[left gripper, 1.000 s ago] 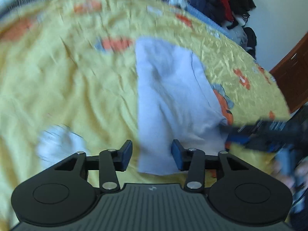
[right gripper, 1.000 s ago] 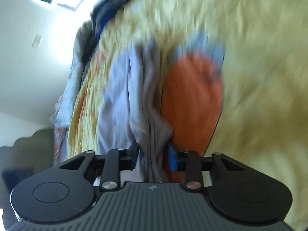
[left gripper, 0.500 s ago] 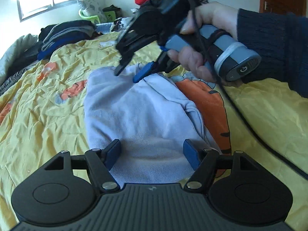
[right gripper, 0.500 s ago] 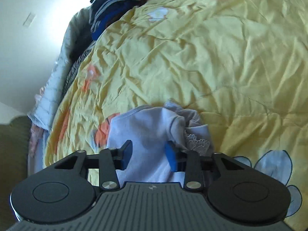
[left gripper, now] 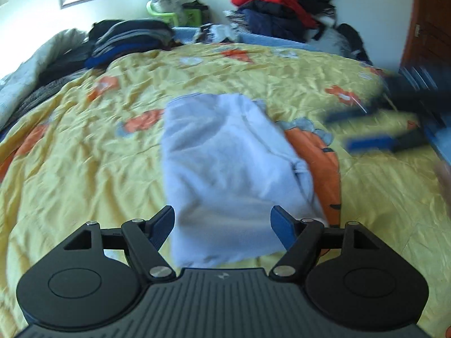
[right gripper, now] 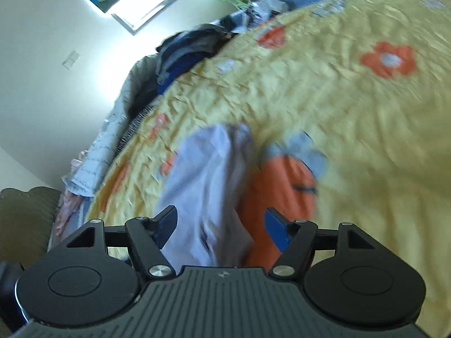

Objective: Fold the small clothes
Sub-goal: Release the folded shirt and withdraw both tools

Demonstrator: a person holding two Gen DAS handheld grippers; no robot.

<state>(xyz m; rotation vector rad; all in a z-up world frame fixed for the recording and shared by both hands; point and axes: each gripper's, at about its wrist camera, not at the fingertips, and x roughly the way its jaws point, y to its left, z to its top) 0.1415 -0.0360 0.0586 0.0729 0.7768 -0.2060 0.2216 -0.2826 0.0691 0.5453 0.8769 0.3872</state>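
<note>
A small pale lavender garment (left gripper: 225, 163) lies folded into a long rectangle on the yellow flowered bedspread (left gripper: 84, 169). My left gripper (left gripper: 222, 225) is open and empty, its jaws wide apart just above the garment's near end. My right gripper (right gripper: 221, 225) is open and empty too, hovering over the garment's right edge (right gripper: 208, 186). It also shows blurred at the right of the left wrist view (left gripper: 375, 129), above the bed and apart from the cloth.
Stacks of folded dark clothes (left gripper: 129, 39) sit at the bed's far left. A pile of red and navy jackets (left gripper: 276, 8) lies at the far end. A green stool (left gripper: 160, 14) stands by the wall. A wooden door (left gripper: 431, 42) is at right.
My right gripper let go of the garment's far end and swung away to the right. Its jaws opened wider. My left gripper pulled back slightly and stays open.
</note>
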